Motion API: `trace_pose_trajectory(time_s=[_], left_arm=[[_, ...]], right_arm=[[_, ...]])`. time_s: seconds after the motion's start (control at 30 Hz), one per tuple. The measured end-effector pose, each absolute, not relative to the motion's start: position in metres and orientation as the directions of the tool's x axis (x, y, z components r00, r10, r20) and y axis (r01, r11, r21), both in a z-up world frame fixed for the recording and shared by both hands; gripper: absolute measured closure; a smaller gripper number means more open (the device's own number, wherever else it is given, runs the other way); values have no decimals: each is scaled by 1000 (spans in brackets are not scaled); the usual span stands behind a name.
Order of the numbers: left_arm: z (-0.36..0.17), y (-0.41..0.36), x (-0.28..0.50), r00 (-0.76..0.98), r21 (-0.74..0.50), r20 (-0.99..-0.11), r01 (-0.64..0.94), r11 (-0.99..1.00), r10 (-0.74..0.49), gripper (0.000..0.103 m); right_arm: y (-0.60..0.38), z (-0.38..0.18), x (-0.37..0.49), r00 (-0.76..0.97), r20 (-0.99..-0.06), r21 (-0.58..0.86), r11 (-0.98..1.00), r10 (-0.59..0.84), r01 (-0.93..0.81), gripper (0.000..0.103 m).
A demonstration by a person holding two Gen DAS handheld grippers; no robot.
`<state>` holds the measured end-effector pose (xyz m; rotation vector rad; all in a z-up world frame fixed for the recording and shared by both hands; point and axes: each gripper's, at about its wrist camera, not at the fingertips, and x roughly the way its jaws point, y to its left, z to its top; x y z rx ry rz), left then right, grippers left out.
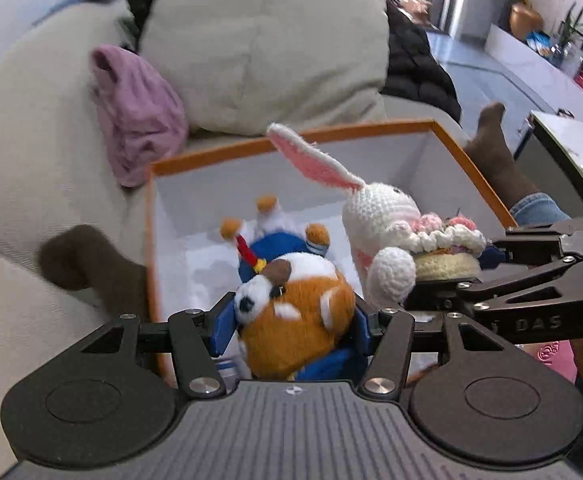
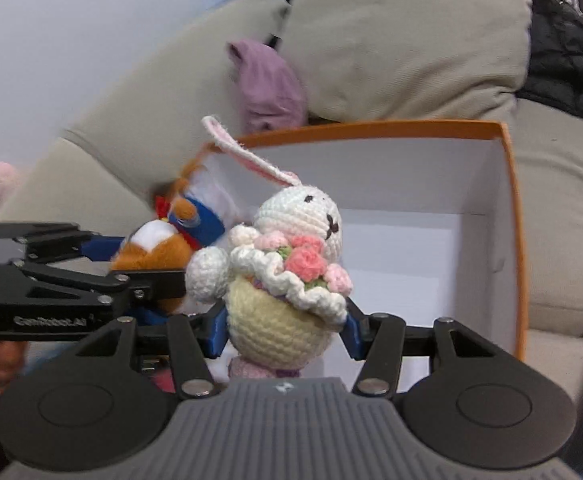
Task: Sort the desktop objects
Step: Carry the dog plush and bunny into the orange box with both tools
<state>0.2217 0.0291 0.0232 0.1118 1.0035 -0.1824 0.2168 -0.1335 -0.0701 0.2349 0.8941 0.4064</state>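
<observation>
My left gripper is shut on an orange and white plush animal in blue clothes, held over an open orange box with a white inside. My right gripper is shut on a crocheted white rabbit holding a flower basket, held over the same box. In the left wrist view the rabbit hangs to the right of the plush. In the right wrist view the plush and the left gripper show at the left.
The box stands on a beige sofa with a large cushion. A purple cloth lies behind the box. A person's feet in brown socks flank the box. A dark jacket lies at the right.
</observation>
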Motion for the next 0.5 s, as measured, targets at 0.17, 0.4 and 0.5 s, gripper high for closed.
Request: trace_pose_trajectory(time_s=[0.17,0.4,0.5], left_arm=[[-2,6,251,491,15,-862,277,961,-129,39],[-29,2,278,464,25,-881,246,969,-95,39],[-36,4,281,456,32,-886,229,973,-78,39]], right_arm=[[-152,-81,232,571,-751,268,943,332,-195,47],[-139,-82,258,591,-793,25,978,146,-209,44],[-122,-81,262,612,-789,-133,956,59,-263,42]])
